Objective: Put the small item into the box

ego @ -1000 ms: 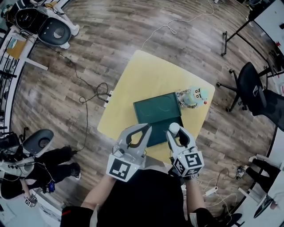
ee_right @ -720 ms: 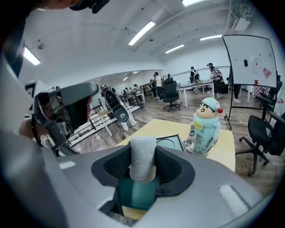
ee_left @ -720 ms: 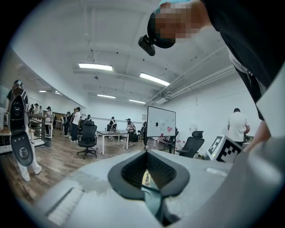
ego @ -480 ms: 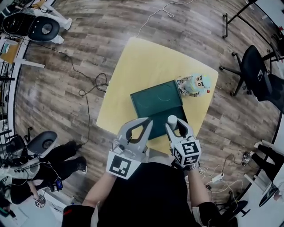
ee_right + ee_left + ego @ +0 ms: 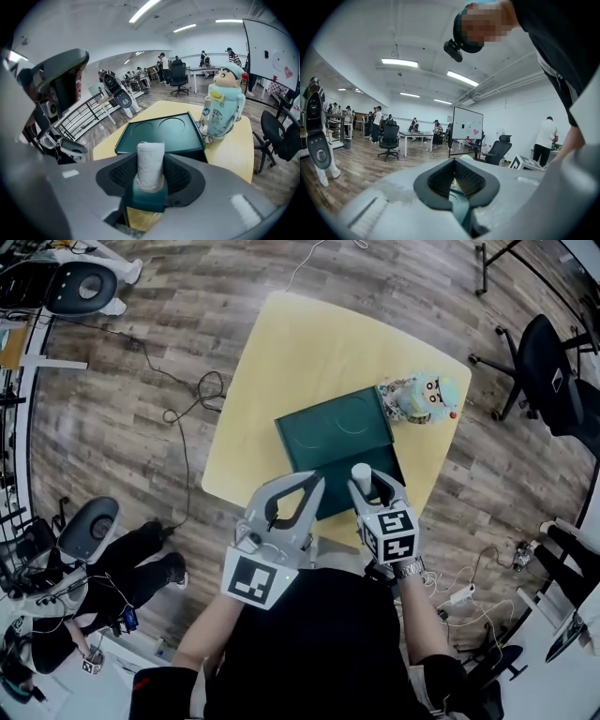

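Observation:
A dark green box (image 5: pixel 333 432) lies open on the yellow table (image 5: pixel 300 352), its flat part showing two round recesses. In the right gripper view the box (image 5: pixel 159 133) is straight ahead beyond the jaws. My right gripper (image 5: pixel 364 480) hovers over the box's near edge, shut on a small white roll (image 5: pixel 361 472) that stands upright between the jaws. The same roll (image 5: pixel 150 161) fills the middle of my right gripper (image 5: pixel 150 177). To its left, my left gripper (image 5: pixel 314 482) is shut with nothing in it; in its own view this gripper (image 5: pixel 457 180) faces out into the room.
A pale blue cartoon figure toy (image 5: pixel 424 397) stands on the table at the box's far right corner, also right of the box (image 5: pixel 225 105). On the wooden floor lie cables (image 5: pixel 202 395), with an office chair (image 5: pixel 562 371) at the right and a person's legs (image 5: pixel 122 570) at the left.
The head view has shifted, so table and box sit a little higher in frame. Both grippers keep their places by the box's near edge, the right one still holding the white roll.

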Demonstrator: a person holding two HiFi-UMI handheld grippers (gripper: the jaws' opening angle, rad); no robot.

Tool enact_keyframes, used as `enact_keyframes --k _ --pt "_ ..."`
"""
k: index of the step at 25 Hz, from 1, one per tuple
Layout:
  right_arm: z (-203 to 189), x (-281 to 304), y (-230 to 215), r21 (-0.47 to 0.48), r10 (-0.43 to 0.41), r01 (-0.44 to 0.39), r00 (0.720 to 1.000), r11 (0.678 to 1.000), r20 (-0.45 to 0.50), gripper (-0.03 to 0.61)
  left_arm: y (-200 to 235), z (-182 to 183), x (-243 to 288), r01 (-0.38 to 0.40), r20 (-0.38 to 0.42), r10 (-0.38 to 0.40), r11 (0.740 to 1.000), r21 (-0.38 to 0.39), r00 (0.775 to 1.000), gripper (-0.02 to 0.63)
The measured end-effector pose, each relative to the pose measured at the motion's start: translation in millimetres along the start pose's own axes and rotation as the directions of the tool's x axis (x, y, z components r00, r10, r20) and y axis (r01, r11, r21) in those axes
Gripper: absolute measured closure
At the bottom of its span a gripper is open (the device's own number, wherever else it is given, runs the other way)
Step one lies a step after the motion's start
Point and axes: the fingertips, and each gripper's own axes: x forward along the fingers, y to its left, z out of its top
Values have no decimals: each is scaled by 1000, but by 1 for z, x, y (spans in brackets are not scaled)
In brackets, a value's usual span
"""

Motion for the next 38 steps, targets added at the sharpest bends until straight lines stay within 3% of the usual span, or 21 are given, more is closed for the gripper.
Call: enact_keyframes --k 6,12,29,38 --pt "-22 22 0 -39 -8 3 992 999 -124 403 8 -12 1 -4 -17 4 1000 -14 1000 612" --pt "-31 32 -1 -45 -3 -4 986 999 -166 405 12 -22 0 -10 -34 9 999 -35 999 612" --pt "-34 40 -3 -67 5 -18 981 998 -195 407 20 -33 -1 -35 -49 32 997 -70 998 612" --pt "-27 27 -4 -58 -4 -5 989 998 -148 472 9 -24 -6 -35 -32 33 998 -54 999 612"
